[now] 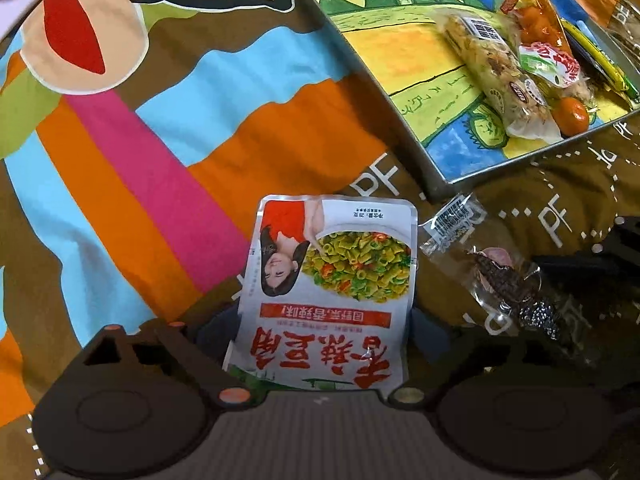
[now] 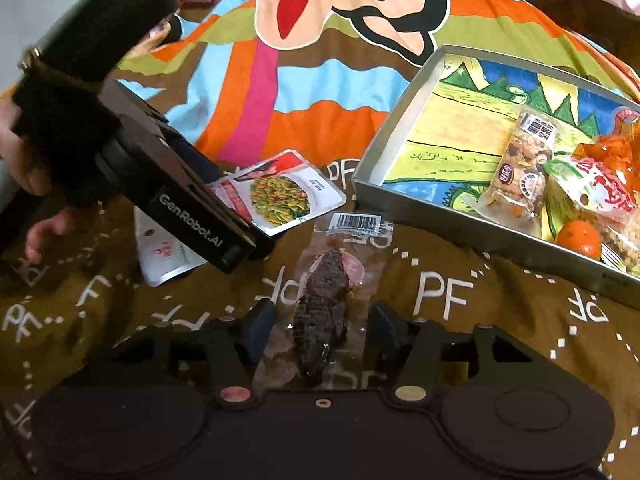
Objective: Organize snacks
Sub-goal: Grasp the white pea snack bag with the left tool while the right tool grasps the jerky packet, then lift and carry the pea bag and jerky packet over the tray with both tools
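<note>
While a person's hand [image 2: 24, 160] steers it, the left gripper [image 1: 320, 320] straddles a white snack pouch [image 1: 332, 280] on the cartoon bedspread [image 1: 120, 184], jaws wide, pads not visibly pressing. Just right, the right gripper [image 2: 320, 332] flanks a clear-wrapped dried snack [image 2: 324, 304] — half-open, grip unclear. Farther right, a metal tray [image 2: 384, 152] holds packets and an orange [image 2: 580, 238].

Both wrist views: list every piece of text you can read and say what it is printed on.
"GenRobot.AI": white, on the black body of the left gripper.
"PF": white, repeated across the brown cloth.
White pouch: large red Chinese characters, upside down; not legible to me.
Clear dark-snack packet: barcode label, digits too small.
Snack packs in the tray: round logos and labels, blurred.
</note>
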### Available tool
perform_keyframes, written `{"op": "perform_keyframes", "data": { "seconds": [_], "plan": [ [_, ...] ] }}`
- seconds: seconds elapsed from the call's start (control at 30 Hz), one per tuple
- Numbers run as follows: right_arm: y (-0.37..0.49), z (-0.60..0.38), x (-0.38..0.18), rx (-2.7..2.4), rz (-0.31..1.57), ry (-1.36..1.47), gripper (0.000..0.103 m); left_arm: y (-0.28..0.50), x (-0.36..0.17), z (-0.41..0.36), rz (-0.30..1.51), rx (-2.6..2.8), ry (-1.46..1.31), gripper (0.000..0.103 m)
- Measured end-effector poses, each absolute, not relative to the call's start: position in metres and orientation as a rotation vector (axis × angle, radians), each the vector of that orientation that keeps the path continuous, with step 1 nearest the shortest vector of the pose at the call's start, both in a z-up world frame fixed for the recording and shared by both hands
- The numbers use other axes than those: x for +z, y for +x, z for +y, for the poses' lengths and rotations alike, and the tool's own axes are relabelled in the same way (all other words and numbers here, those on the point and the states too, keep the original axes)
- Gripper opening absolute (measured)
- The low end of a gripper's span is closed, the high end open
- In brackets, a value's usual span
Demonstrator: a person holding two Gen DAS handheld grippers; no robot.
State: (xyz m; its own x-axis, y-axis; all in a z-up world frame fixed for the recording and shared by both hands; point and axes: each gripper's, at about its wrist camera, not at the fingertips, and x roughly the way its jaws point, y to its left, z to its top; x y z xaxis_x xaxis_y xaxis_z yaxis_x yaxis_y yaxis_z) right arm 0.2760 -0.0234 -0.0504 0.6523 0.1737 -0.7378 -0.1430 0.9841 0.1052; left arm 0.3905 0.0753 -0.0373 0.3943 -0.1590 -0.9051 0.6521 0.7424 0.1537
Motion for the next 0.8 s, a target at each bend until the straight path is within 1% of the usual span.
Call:
{"op": "perform_keyframes", "data": {
  "seconds": [0.07,0.1,0.13,0.37,0.5,0.53,0.8],
  "plan": [
    [0.276,-0.024,-0.051,0.17,0.845,0.055,0.056,0.39,-0.038,0.074,1.05,-0.542,0.552,0.09],
    [0.274,-0.024,-0.051,0.169,0.842,0.05,0.053,0.39,-0.038,0.074,1.054,-0.538,0.548,0.089],
    [0.273,-0.025,-0.051,0.171,0.841,0.047,0.051,0.39,-0.037,0.073,1.06,-0.537,0.539,0.085],
    [0.255,-0.036,-0.042,0.225,0.831,0.072,0.049,0.373,-0.028,0.076,1.107,-0.517,0.453,0.072],
    [0.238,-0.043,-0.035,0.248,0.823,0.088,0.048,0.349,-0.022,0.075,1.12,-0.527,0.41,0.07],
    [0.233,-0.045,-0.034,0.25,0.824,0.088,0.048,0.344,-0.022,0.075,1.124,-0.53,0.403,0.068],
    [0.19,-0.058,-0.02,0.251,0.807,0.036,0.048,0.304,-0.006,0.058,1.114,-0.537,0.371,0.066]
  ]
}}
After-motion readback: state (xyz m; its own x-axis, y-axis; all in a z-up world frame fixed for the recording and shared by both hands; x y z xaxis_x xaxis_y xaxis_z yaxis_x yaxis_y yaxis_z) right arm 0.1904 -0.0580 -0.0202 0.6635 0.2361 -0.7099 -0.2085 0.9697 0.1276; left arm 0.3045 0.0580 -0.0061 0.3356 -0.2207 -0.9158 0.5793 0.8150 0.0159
